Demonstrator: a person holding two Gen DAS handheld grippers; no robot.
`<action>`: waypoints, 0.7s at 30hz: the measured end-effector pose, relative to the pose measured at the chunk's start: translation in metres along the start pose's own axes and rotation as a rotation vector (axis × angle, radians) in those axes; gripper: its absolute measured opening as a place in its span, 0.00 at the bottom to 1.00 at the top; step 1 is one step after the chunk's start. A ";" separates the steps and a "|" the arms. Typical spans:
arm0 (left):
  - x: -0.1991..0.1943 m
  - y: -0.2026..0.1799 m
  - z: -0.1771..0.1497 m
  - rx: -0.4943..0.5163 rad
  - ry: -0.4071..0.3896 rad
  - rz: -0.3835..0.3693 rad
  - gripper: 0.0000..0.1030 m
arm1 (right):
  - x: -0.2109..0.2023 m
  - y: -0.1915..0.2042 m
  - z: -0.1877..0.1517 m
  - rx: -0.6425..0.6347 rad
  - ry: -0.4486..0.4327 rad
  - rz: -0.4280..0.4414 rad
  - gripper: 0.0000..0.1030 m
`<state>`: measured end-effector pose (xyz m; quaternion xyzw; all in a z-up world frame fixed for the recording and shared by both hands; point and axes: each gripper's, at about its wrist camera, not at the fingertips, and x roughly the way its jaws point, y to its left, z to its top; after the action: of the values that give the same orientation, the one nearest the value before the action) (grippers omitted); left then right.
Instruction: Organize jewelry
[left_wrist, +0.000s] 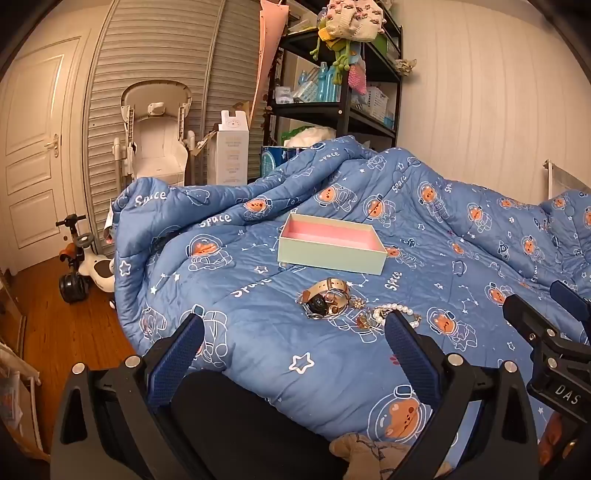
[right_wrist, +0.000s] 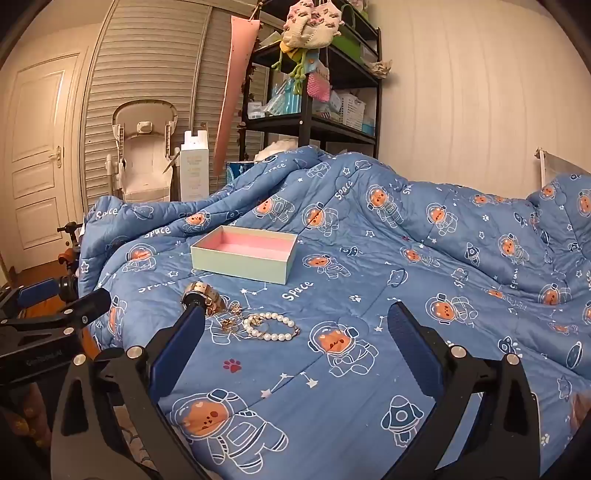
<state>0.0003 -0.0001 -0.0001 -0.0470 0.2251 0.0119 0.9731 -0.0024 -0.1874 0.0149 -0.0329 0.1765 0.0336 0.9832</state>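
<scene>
Left wrist: jaws wide, empty.

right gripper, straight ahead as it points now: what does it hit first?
Probably bare blue quilt. The open right gripper aims down at the bed, right of the pearl bracelet and short of the box. Depth unclear.

Left tongs' finger (right_wrist: 192, 325) hides part of the watch (right_wrist: 203, 295).
</scene>
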 end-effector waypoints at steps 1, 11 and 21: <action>0.000 0.000 0.000 0.003 -0.003 0.002 0.93 | 0.000 0.000 0.000 0.002 0.000 0.001 0.95; 0.002 -0.003 -0.002 0.004 0.011 -0.006 0.93 | 0.001 0.000 -0.003 0.009 0.011 0.000 0.95; 0.008 0.000 -0.003 -0.003 0.033 -0.013 0.93 | 0.003 0.000 -0.001 0.009 0.042 0.000 0.95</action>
<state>0.0055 -0.0005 -0.0065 -0.0500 0.2410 0.0052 0.9692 0.0000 -0.1872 0.0129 -0.0291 0.1972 0.0321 0.9794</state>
